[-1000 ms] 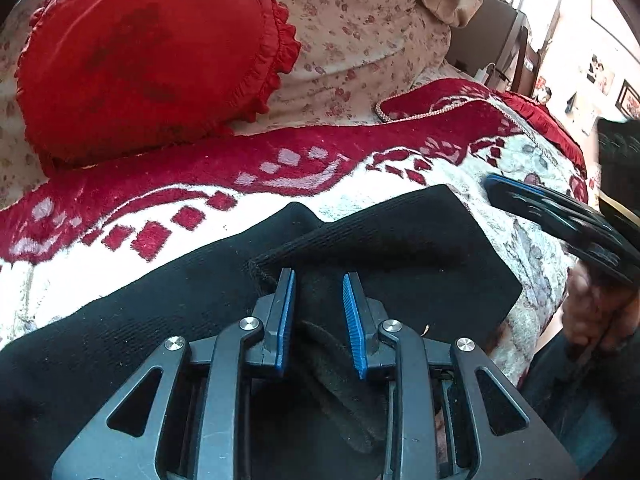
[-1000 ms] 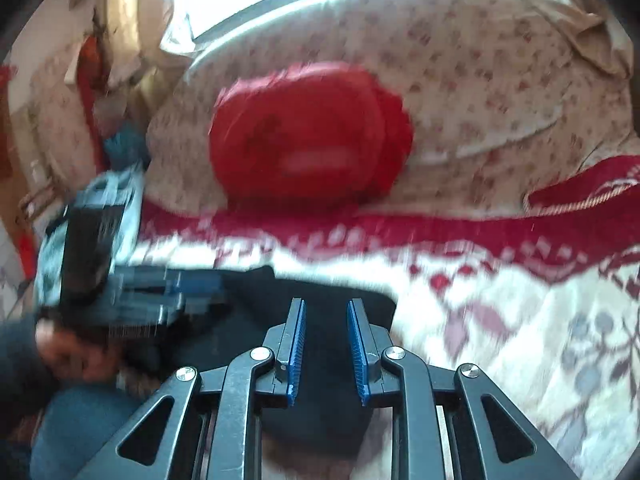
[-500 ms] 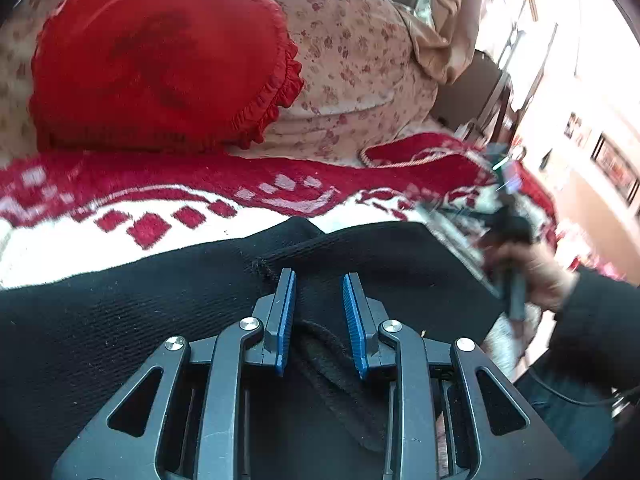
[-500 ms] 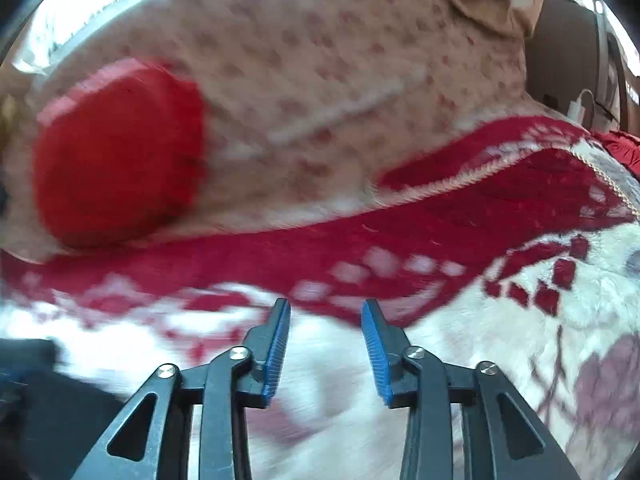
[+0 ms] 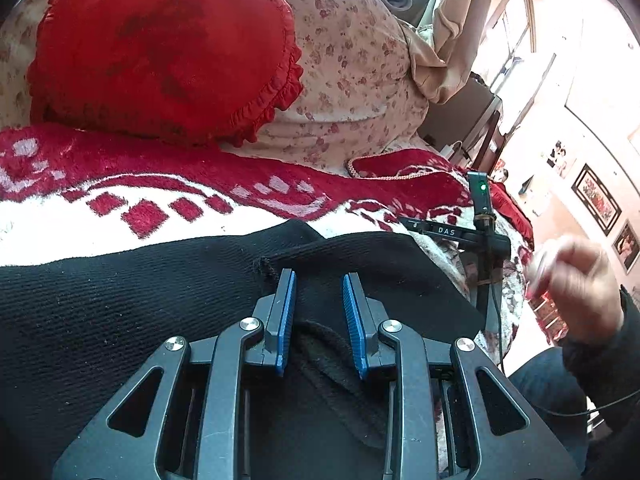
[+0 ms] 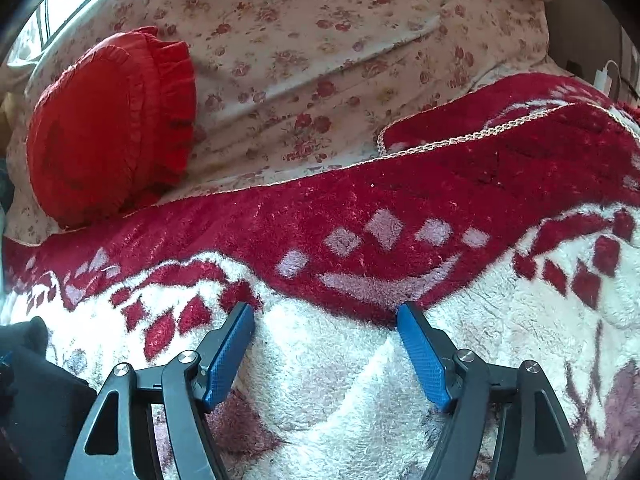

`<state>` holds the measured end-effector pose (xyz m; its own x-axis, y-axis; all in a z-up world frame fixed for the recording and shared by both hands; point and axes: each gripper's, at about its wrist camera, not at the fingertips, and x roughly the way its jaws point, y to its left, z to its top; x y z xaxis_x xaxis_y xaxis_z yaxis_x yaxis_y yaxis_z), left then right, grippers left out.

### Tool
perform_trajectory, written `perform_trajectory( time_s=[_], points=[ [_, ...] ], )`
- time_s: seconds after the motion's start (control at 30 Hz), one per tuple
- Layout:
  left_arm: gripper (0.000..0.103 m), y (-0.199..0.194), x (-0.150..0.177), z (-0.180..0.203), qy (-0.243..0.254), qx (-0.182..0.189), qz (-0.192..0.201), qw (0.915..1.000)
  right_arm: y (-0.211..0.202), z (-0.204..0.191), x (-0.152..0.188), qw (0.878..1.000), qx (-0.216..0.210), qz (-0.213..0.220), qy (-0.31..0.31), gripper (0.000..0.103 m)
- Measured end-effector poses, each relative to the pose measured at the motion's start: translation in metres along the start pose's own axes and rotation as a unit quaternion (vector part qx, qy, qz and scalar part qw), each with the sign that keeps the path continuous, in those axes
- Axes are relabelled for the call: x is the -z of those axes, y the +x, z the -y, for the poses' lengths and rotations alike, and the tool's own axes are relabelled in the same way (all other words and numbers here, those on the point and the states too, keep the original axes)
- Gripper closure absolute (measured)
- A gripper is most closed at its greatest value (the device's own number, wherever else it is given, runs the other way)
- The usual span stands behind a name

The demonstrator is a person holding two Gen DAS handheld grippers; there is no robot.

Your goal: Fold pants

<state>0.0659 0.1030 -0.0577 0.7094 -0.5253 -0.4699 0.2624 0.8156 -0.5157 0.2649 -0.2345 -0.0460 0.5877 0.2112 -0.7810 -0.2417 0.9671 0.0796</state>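
The black pants (image 5: 140, 300) lie folded on the red and white blanket (image 5: 120, 220). My left gripper (image 5: 319, 280) rests low over the folded pants with its jaws a little apart, and nothing is clamped between the blue pads. A corner of the pants (image 6: 28, 380) shows at the lower left of the right wrist view. My right gripper (image 6: 326, 314) is wide open and empty over bare blanket (image 6: 340, 380), to the right of the pants. The right gripper's body (image 5: 480, 236) rests on the blanket, and a bare hand (image 5: 576, 284) is beside it.
A red frilled cushion (image 5: 160, 48) leans on a floral-covered backrest (image 5: 352, 64) behind the blanket. A folded blanket edge with braided trim (image 6: 480, 136) lies at the back right. Furniture and picture frames (image 5: 596, 196) stand beyond the right edge.
My right gripper swung right, off the pants, and opened wide over bare blanket. The hand let go of it. My left gripper stayed on the pants, tilting slightly.
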Motion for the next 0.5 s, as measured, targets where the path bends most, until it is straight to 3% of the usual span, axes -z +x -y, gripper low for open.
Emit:
perform_trajectory(
  time_s=[0.5],
  points=[
    [0.078, 0.0, 0.0002, -0.0036, -0.004, 0.006, 0.0, 1.0, -0.0028, 0.0006, 0.0, 1.0, 0.0, 0.0, 0.0, 0.03]
  ],
)
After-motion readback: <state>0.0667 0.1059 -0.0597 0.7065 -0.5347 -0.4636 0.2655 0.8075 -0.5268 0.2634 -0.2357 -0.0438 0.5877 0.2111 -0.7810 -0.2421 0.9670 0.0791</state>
